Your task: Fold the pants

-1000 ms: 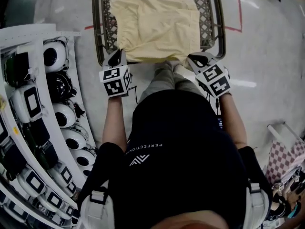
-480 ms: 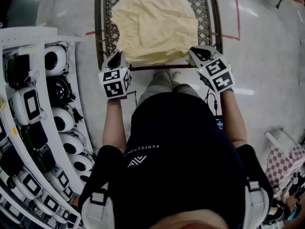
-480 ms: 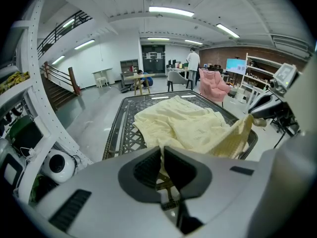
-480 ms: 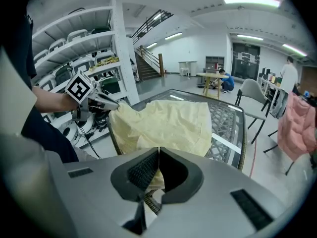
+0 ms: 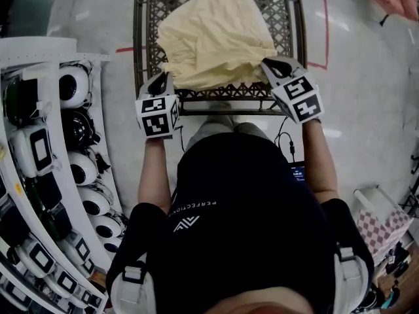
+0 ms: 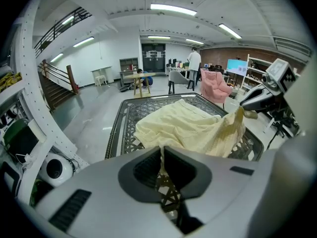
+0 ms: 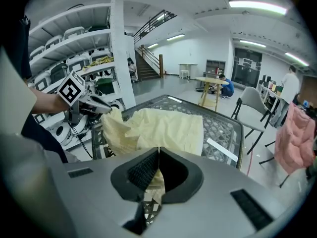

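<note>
Left gripper (image 5: 161, 82) and right gripper (image 5: 270, 66) are clamping near corners of pants (image 5: 213, 41); thin bites are risking slip, skewing the fold.

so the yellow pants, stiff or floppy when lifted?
Probably floppy: the pants sag and crease between the left tongs and right tongs. Likely light: thin pinched corners carry them. Could snag on the lattice table.

I can read one word only: "PERFECTION", its end unclear, printed upside down on the person's black shirt (image 5: 249, 214), toward 7 o'clock from the head view's centre.
</note>
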`<state>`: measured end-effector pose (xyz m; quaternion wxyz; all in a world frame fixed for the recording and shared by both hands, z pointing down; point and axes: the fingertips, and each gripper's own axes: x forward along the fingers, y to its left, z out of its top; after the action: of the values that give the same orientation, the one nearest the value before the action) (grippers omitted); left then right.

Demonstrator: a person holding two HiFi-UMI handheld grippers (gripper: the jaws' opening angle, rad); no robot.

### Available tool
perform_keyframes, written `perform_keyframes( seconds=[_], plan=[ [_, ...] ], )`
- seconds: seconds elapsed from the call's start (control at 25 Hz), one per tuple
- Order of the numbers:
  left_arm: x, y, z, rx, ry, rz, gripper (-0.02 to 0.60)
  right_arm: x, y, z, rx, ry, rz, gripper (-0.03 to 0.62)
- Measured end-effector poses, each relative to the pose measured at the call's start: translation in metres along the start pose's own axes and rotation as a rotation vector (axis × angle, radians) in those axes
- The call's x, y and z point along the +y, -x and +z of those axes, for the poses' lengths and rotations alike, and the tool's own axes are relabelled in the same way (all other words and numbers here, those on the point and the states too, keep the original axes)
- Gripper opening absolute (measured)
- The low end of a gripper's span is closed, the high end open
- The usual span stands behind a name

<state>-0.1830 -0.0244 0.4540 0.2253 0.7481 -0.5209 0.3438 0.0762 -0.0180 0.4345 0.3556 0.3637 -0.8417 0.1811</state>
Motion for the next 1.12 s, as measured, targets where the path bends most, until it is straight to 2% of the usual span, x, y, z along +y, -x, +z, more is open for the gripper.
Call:
perform_keyframes(
  seconds=[0.4, 0.64, 1.12],
  plan=[
    [0.023, -0.023, 0.032, -0.002, -0.009, -0.018, 0.028, -0.041, -0.035, 0.047, 0.01, 0.038, -0.037, 0.038],
    [0.033, -0.04, 0.05, 0.004, 0.028, -0.053, 0.028, -0.067, -0.047, 0.069, 0.021, 0.055, -0.067, 0.037],
    [0.049, -0.064, 0.074, 0.027, 0.079, 0.047, 0.029, -0.11, -0.084, 0.109, -0.029, 0.108, -0.01, 0.037]
  ],
)
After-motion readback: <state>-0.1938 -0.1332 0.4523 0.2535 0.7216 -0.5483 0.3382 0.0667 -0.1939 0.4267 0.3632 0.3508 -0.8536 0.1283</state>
